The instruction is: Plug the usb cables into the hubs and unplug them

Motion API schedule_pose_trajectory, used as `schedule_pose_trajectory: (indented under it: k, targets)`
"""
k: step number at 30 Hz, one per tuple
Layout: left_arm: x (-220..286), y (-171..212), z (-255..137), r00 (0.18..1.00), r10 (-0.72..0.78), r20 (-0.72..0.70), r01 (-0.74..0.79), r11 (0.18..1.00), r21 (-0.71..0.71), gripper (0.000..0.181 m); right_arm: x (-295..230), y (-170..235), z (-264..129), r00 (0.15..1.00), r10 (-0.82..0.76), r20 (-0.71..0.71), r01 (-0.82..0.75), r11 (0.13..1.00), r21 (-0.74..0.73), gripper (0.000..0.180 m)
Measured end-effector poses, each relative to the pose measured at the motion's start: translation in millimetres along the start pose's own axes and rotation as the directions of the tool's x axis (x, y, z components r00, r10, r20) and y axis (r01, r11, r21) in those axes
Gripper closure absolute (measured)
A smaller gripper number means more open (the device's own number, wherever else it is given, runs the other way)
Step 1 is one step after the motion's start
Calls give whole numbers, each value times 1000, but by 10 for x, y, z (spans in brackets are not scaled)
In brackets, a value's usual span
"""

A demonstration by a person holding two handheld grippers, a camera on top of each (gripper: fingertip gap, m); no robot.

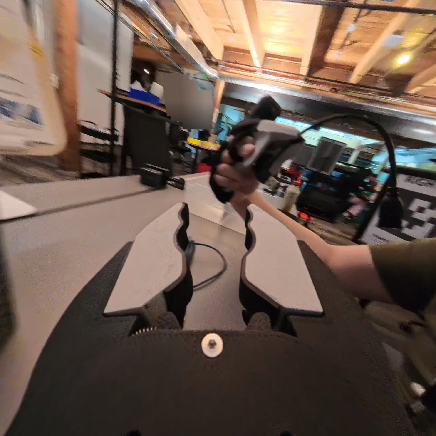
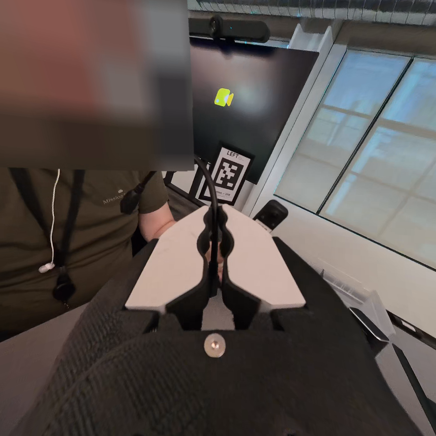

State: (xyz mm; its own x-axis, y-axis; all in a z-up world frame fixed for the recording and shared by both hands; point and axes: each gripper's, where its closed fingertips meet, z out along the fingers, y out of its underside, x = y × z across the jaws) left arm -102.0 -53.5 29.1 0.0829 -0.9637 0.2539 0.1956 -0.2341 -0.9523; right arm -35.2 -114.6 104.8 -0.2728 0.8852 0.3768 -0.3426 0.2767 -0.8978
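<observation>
The right tool was raised well above the counter, its two fingers pressed together on a black cable. The cable ran down the channel between them, with a thicker molded end sitting low in the gap, and rose out past the fingertips in a tall arch. At the far end of that arch hung a black hub-like body, dangling free in the air. The left tool hovered low over the counter with its fingers spread wide and nothing between them. On the counter beneath it lay a thin blue cable in a loose loop, and farther back sat a small black block with a plug-like piece beside it; blur kept me from telling whether the two were joined.

The risks looked plain enough. The grip sat on the thin cord rather than a firm body, so the cable could slide or twist in the fingers. The hanging piece could swing and make lining up a plug hard. With the empty tool so near the blue loop, it could also snag the cord and drag it across the counter.
</observation>
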Motion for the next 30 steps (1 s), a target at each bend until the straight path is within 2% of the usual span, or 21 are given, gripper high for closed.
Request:
schedule_pose_trajectory:
  k: [1, 3, 6, 8, 13, 18, 22, 26, 30]
  targets:
    - [94, 92, 105, 1000, 8, -7, -8, 1000, -21, 135, 8, 0, 20, 1000, -1, -4, 1, 1000, 2, 175]
    - [208, 270, 295, 992, 119, 48, -115, 991, -70, 130, 26, 18, 57, 1000, -4, -16, 4, 1000, 1, 175]
    - [267, 398, 493, 923, 345, 168, -320, 934, -157, 133, 6, -51, 95, 1000, 3, 1, -3, 997, 73, 175]
    - [331, 363, 580, 884, 415, 215, -386, 907, -167, 140, 11, -149, 105, 1000, 2, 3, -2, 989, 150, 175]
    - [471, 74, 644, 837, 462, 292, -455, 885, -96, 148, 89, -432, 38, 999, 16, -31, -4, 927, 374, 175]
    - [557, -28, 648, 794, 515, 324, -520, 851, -78, 148, 101, -342, 95, 999, 15, -41, 0, 939, 343, 175]
    - [600, 13, 568, 783, 492, 382, -525, 851, -20, 150, 101, -225, 183, 999, 29, -26, -19, 952, 307, 175]
    - [567, 80, 481, 693, 563, 451, -599, 797, -74, 151, 112, -132, 242, 999, 47, -16, -40, 956, 291, 176]
    - [552, 70, 466, 676, 572, 464, -602, 792, -99, 153, 129, -94, 258, 997, 71, -8, -65, 949, 309, 175]
